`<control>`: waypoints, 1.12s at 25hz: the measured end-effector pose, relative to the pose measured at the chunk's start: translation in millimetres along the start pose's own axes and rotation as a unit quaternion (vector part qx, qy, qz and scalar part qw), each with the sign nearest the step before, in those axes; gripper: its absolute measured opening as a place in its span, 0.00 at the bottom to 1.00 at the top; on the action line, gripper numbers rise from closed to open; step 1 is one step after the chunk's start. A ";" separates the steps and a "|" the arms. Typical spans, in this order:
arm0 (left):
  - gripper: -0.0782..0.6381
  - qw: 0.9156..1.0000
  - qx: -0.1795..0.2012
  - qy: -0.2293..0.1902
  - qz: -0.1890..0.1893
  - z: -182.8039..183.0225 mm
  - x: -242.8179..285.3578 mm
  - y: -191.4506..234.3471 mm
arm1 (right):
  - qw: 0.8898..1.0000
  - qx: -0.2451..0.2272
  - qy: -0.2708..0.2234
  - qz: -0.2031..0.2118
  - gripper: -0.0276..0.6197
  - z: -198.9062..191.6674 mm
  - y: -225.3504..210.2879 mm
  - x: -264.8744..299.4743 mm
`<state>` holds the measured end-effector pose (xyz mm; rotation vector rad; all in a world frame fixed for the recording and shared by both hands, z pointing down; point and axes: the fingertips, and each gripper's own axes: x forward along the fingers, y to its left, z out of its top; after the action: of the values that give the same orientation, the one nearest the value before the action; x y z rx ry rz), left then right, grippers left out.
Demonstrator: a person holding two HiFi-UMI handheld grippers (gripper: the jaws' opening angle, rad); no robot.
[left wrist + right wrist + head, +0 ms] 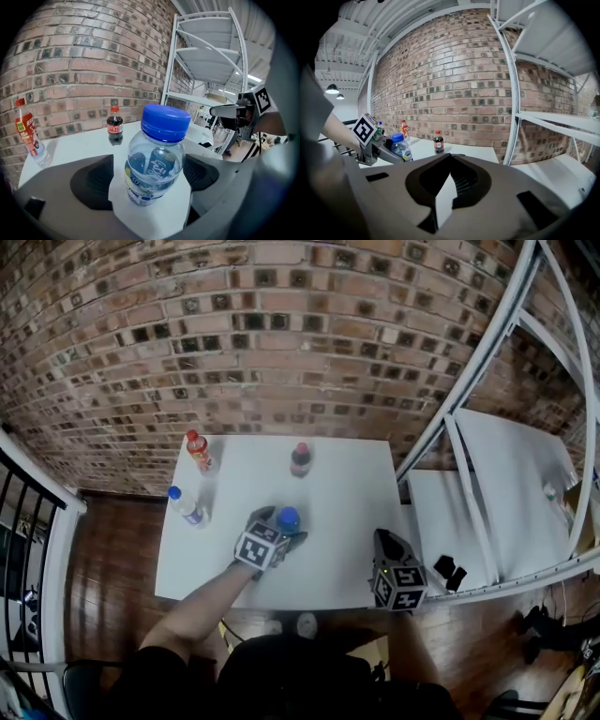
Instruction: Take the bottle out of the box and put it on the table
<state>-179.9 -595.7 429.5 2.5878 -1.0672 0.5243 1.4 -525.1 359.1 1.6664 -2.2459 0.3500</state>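
Observation:
A clear water bottle with a blue cap (pixel 289 518) (pixel 154 164) stands upright on the white table (pixel 347 493), near its front edge. My left gripper (pixel 281 527) (pixel 149 161) is open around it, one jaw on each side, with strips of white table showing between pads and bottle. My right gripper (pixel 383 540) (pixel 449 161) hovers at the table's front right corner, shut with nothing in it. The right gripper view shows the same bottle (pixel 401 146) inside the left gripper's jaws. No box is in view.
Three more bottles stand on the table: a red-capped one with an orange label (pixel 198 450) at the back left, a cola bottle (pixel 300 459) at the back middle, and a blue-capped one (pixel 185 506) at the left edge. A white shelf rack (pixel 469 381) stands to the right, against the brick wall.

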 end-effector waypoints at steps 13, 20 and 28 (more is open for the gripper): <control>0.65 0.994 0.068 -0.077 -0.048 54.4 -97.4 -22.5 | 0.999 -0.028 -0.028 -0.014 0.05 23.6 -23.5 -29.3; 0.11 0.980 -0.028 -0.189 0.063 74.0 -173.2 46.7 | 0.998 -0.012 -0.060 0.022 0.05 48.2 15.3 -21.8; 0.11 0.968 -0.036 -0.237 0.078 71.8 -224.8 59.7 | 0.995 0.031 -0.092 0.038 0.05 57.9 33.6 -30.8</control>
<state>-355.3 -527.2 275.3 2.6413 -1.4126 -0.1180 -29.0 -510.4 293.6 1.7115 -2.4596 0.2992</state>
